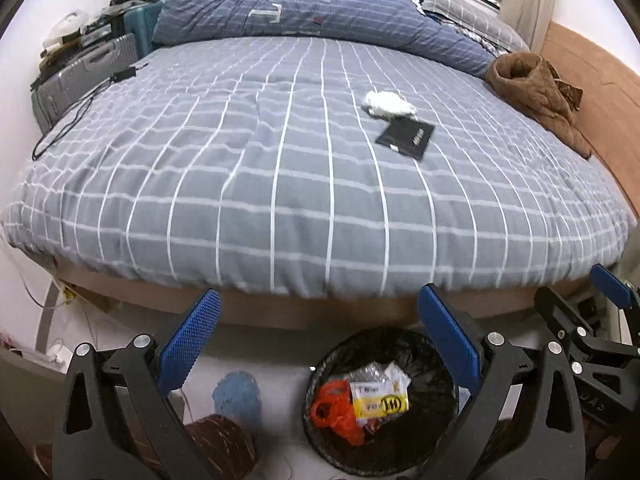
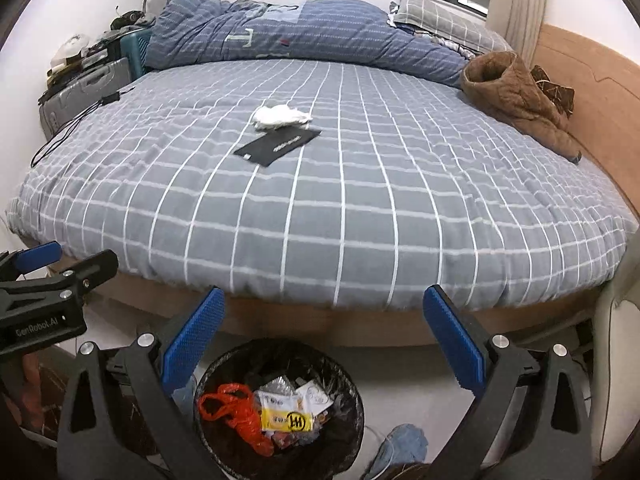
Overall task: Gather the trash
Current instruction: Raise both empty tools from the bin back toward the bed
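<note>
A crumpled white tissue [image 1: 387,103] [image 2: 281,116] lies on the grey checked bed, with a flat black packet [image 1: 405,137] [image 2: 277,143] just in front of it. A round black-lined trash bin [image 1: 382,402] [image 2: 280,406] stands on the floor at the foot of the bed, holding an orange bag and yellow-white wrappers. My left gripper [image 1: 320,338] is open and empty above the floor beside the bin. My right gripper [image 2: 324,340] is open and empty above the bin. Each gripper shows at the edge of the other's view.
A brown jacket [image 1: 534,92] [image 2: 516,96] lies at the bed's right edge by the wooden headboard. A blue quilt [image 1: 320,16] is piled at the far side. A grey suitcase [image 1: 76,76] and a black cable lie at the left. A blue cloth [image 1: 236,394] lies on the floor.
</note>
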